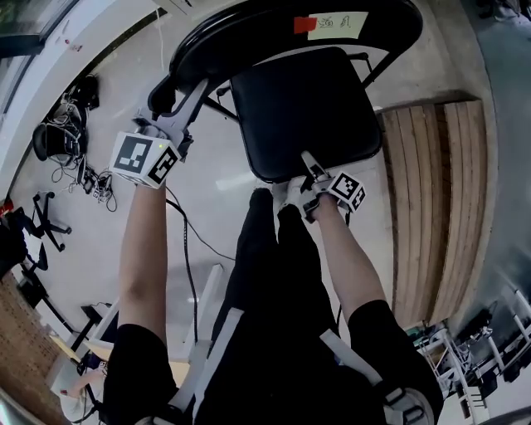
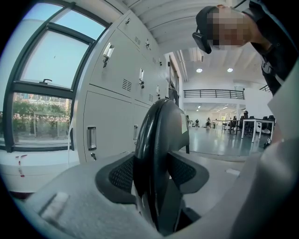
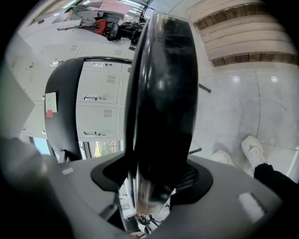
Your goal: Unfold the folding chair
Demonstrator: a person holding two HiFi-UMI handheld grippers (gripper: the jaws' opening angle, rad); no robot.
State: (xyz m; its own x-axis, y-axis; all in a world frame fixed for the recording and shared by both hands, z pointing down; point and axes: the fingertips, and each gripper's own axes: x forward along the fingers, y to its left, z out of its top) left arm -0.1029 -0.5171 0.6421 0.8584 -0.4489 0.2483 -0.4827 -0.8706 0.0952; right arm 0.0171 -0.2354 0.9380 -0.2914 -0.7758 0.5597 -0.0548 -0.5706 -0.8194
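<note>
**Floor** (image 1: 216, 178): pale and polished, and everything listed stands on it.

**Lockers** (image 2: 117, 93): a grey bank beside a window, seen past the left tool. We see them well apart from the work.

**Wooden decking** (image 1: 431, 207): slatted, just beside the chair on our right. We judge it the nearest thing a swinging leg could catch.

**Folding chair** (image 1: 369, 70): directly in front of us on the floor. We judge it nearly or fully open, so the step in hand is seating the last of the travel.

**Backrest** (image 1: 241, 25): a black curved rim at the far side. The left tool (image 1: 184, 93) is clenched on its left edge, pads against both faces.

**Seat** (image 3: 163, 93): a black pad lying about flat. The right tool (image 1: 309, 162) grasps its near edge, and the seat fills the gap between the pads.

Next move, as we judge it: press the seat down to its stop while the backrest is steadied, then let go with both tools.

**Our legs** (image 1: 265, 274): in dark trousers close against the seat front. They must stay clear of it.

**Cables** (image 1: 83, 174): a loose heap at left, well apart.

**Paper label** (image 1: 336, 25): on the backrest, with a red tag (image 1: 304, 25) touching it.
</note>
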